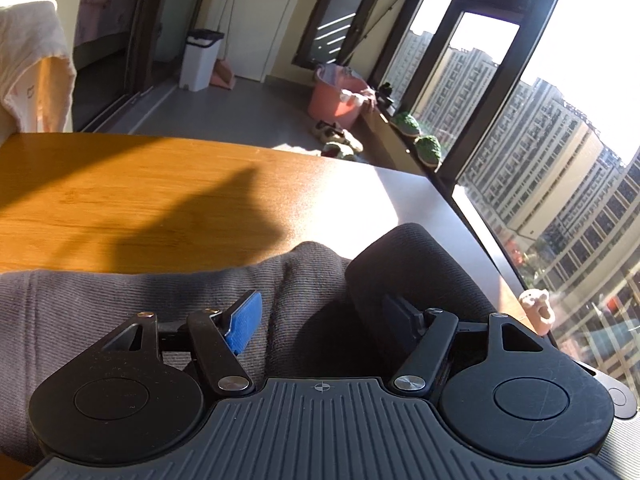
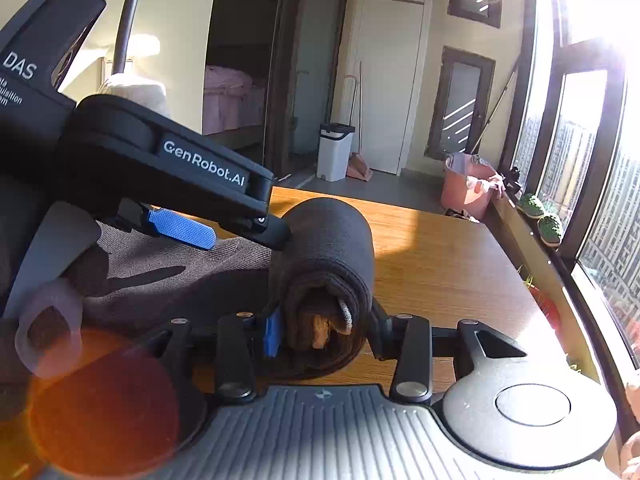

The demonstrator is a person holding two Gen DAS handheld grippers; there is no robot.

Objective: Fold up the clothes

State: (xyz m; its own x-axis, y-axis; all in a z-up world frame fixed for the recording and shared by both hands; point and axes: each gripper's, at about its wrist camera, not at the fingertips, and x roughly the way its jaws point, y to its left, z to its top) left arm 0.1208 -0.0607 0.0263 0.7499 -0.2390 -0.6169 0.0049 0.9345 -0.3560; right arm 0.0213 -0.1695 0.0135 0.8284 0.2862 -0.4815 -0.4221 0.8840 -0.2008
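Dark garment roll lies on table, long axis pointing away; right gripper clamps near end; left gripper released.

On your tabletop the rolled garment lies near the window-side edge, your right gripper at its near end, your left gripper over its left side.

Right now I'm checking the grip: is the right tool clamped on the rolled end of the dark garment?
Yes, the right tool has both pads pressed against the rolled end.
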